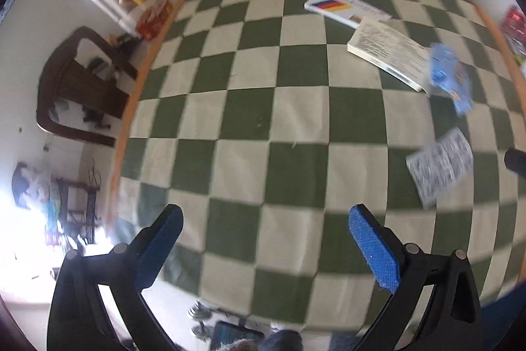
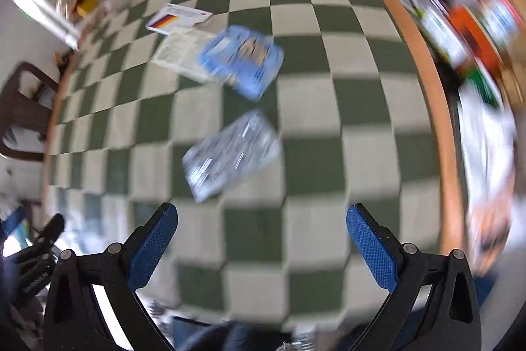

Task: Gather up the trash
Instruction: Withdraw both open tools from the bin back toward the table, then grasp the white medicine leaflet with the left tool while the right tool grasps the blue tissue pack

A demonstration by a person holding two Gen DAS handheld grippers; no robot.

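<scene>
Both tongs, left (image 1: 264, 247) and right (image 2: 262, 247), are spread wide and empty above the checkered desk (image 2: 315, 153). A silvery wrapper (image 2: 231, 153) is seen just ahead of the right tongs; a blue wrapper (image 2: 243, 63) lies beyond it, touching a white book (image 2: 177, 53).

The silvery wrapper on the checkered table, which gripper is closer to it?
Right. The right gripper sits just short of the silvery wrapper, nearly straight ahead. From the left gripper, the wrapper lies off to its right.
</scene>
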